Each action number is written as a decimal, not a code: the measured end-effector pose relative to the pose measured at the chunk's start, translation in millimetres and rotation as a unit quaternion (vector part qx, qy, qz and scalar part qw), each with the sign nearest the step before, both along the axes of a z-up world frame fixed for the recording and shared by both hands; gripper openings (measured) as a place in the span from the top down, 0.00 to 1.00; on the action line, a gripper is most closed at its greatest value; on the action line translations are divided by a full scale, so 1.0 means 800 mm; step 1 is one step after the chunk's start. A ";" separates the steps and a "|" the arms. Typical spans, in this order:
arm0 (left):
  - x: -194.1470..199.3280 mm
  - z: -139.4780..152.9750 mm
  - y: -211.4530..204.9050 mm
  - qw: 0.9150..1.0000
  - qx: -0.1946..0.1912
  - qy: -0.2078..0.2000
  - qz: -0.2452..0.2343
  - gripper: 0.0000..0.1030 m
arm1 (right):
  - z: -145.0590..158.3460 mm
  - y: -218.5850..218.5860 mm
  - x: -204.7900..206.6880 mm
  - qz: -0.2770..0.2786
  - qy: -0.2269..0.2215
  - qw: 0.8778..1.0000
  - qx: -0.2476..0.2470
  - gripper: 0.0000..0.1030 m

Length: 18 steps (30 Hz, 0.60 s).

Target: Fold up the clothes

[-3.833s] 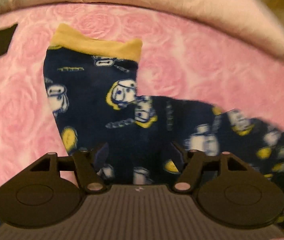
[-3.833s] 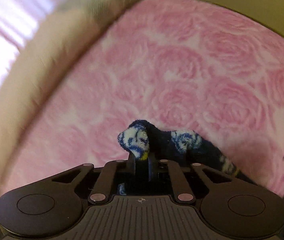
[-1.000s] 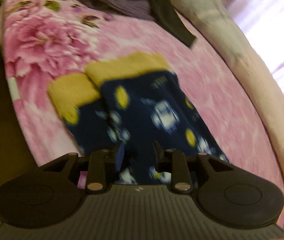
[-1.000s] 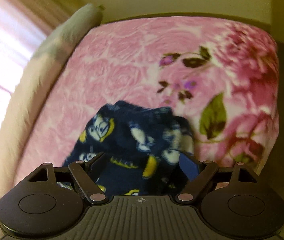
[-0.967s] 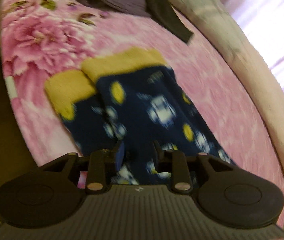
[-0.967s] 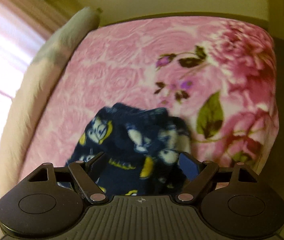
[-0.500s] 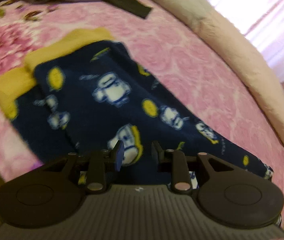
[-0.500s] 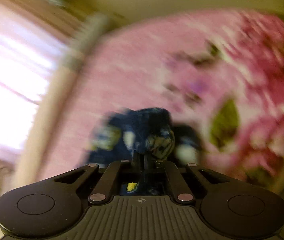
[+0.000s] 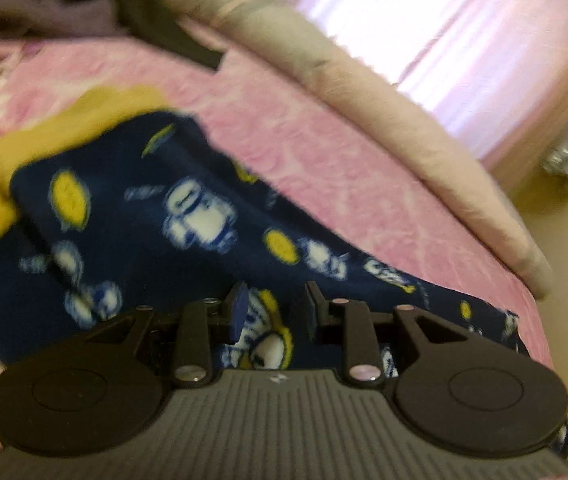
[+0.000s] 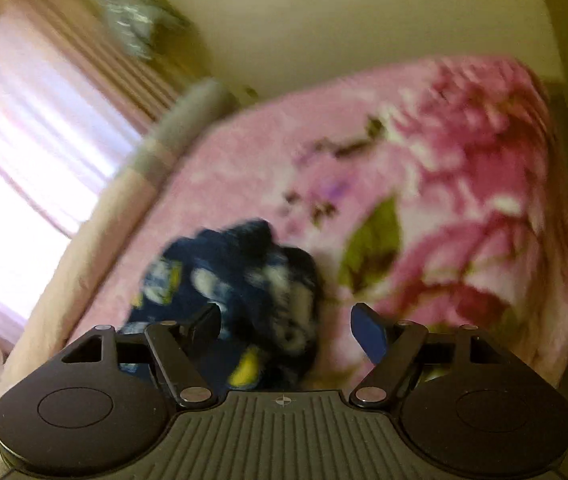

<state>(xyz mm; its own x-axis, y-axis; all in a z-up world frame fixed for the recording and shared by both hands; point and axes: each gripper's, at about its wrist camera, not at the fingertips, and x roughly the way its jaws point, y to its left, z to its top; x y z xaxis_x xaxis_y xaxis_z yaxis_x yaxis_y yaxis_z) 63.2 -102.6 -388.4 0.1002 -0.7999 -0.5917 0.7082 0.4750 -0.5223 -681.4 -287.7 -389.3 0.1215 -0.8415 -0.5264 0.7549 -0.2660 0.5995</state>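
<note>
Navy fleece pajama pants (image 9: 156, 216) with white robot and yellow prints and yellow cuffs (image 9: 64, 120) lie folded lengthwise on a pink floral blanket (image 9: 323, 152). My left gripper (image 9: 272, 312) hovers over the pants' middle, jaws partly open with nothing between them. In the right wrist view the bunched waist end of the pants (image 10: 236, 288) lies on the blanket (image 10: 443, 200). My right gripper (image 10: 287, 324) is open just above it, holding nothing.
A rolled beige quilt (image 9: 423, 152) runs along the far side of the bed, also seen in the right wrist view (image 10: 96, 232). Dark clothes (image 9: 64, 4) are piled at the bed's far left. The blanket's edge (image 10: 563, 280) drops off to the right. A bright curtained window (image 10: 24, 168) is behind.
My right gripper, shut on the waist end half a second ago, has opened and let it drop onto the blanket. My left gripper has swung right along the pants, jaws unchanged.
</note>
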 end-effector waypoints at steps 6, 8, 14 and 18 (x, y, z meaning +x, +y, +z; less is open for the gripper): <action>0.016 -0.001 0.069 0.997 -0.070 0.022 0.022 0.73 | 0.004 0.054 0.040 -0.020 -0.006 0.999 -0.036 0.27; 0.029 0.006 0.101 0.996 -0.064 0.039 0.043 0.72 | 0.012 0.078 0.063 0.004 -0.043 0.998 -0.039 0.28; 0.082 0.029 0.150 0.991 -0.080 0.043 0.099 0.58 | 0.012 0.117 0.175 0.172 -0.199 0.965 -0.006 0.28; 0.094 0.019 0.149 0.989 -0.060 0.082 0.105 0.58 | -0.011 0.120 0.271 0.260 -0.292 0.919 0.057 0.40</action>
<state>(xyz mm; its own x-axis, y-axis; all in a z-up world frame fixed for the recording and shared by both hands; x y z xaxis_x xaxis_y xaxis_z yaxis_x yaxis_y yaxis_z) 138.5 16.3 -373.5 0.1823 -0.8370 -0.5159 0.5009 0.5306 -0.6838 -464.5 -191.4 -397.8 0.7805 -0.5339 -0.3251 0.3569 -0.0464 0.9330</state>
